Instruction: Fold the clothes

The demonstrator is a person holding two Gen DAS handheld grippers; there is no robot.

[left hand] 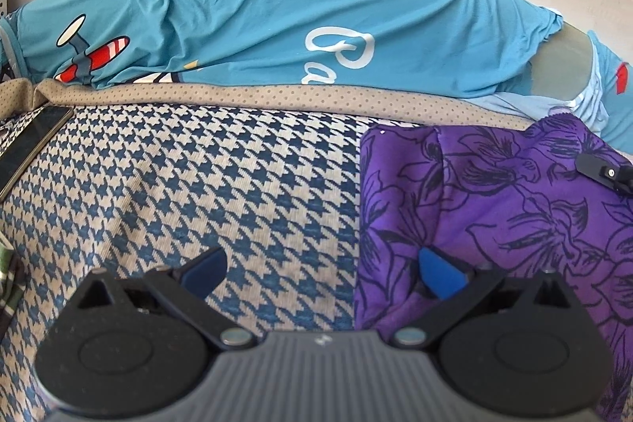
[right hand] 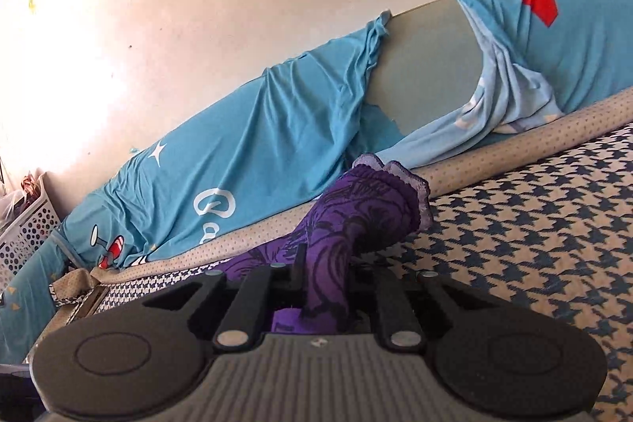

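A purple garment with black flower print lies on the houndstooth bed cover, its left edge straight and folded. My left gripper hovers open over that edge; one blue fingertip is above the cloth and the other is above the bare cover. In the right wrist view my right gripper is shut on a bunched part of the purple garment, which rises between the jaws and hides the fingertips. A black tip of the right gripper shows at the garment's far right in the left wrist view.
A long cushion under a blue printed sheet runs along the wall behind the bed, with a beige dotted border in front. A dark phone lies at the far left. A white perforated basket stands by the wall.
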